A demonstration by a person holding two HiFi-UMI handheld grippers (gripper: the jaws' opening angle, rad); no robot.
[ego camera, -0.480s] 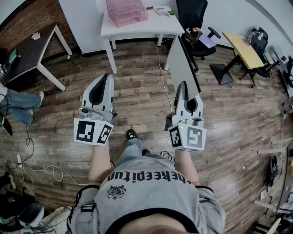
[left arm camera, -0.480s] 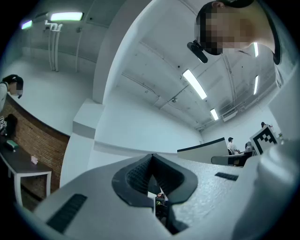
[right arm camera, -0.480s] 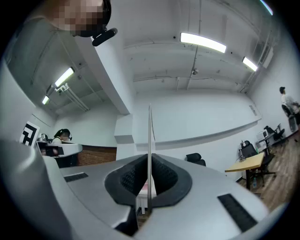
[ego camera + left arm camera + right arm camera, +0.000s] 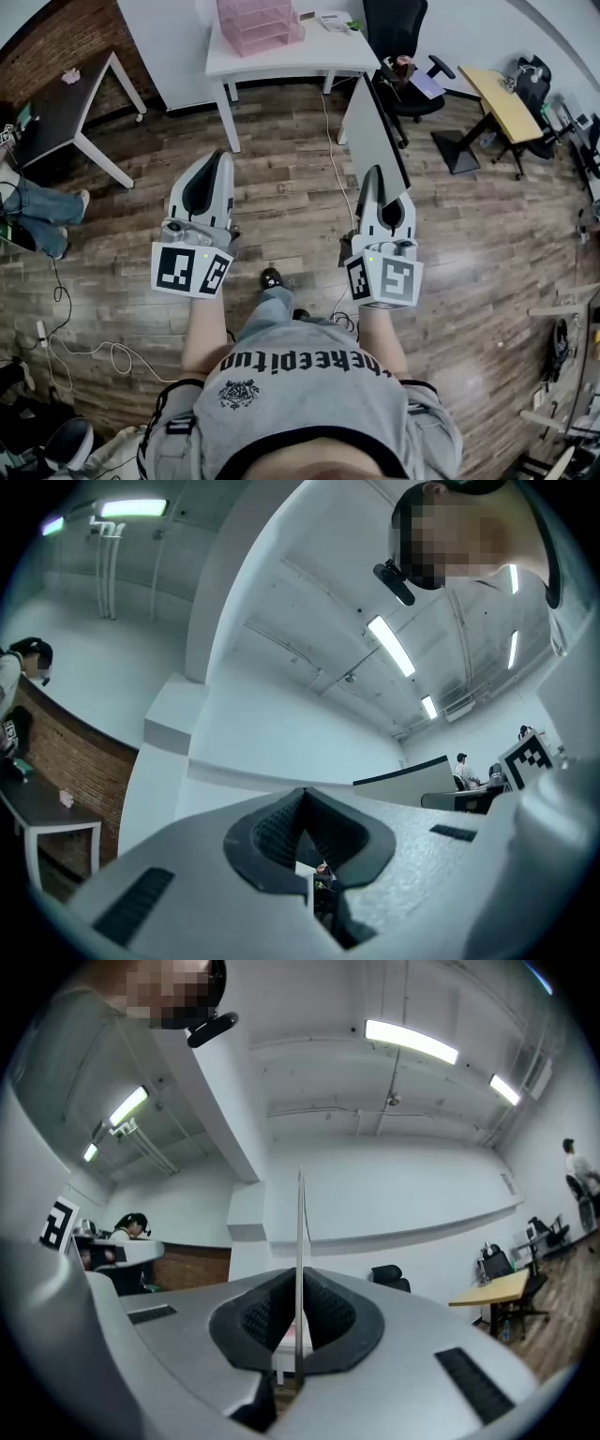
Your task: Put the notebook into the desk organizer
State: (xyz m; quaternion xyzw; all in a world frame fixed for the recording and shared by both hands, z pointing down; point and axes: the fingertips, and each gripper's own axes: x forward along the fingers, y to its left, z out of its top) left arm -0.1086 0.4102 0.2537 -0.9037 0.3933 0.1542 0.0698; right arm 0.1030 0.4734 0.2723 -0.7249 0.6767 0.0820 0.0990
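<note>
Two grey handheld grippers show: the left gripper (image 4: 219, 156) and the right gripper (image 4: 375, 172). There is one thin grey notebook (image 4: 372, 134) and one pink wire desk organizer (image 4: 258, 23). Three tables stand about: a white table (image 4: 281, 58), a dark table (image 4: 64, 105) and a pale wooden table (image 4: 502, 98).

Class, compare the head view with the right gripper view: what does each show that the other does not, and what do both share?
Head view only: the broad grey face of the notebook. Right gripper view only: ceiling lights, and the notebook edge-on as a thin line. Both: the right gripper shut on the notebook, the black chair and the yellow desk.
</note>
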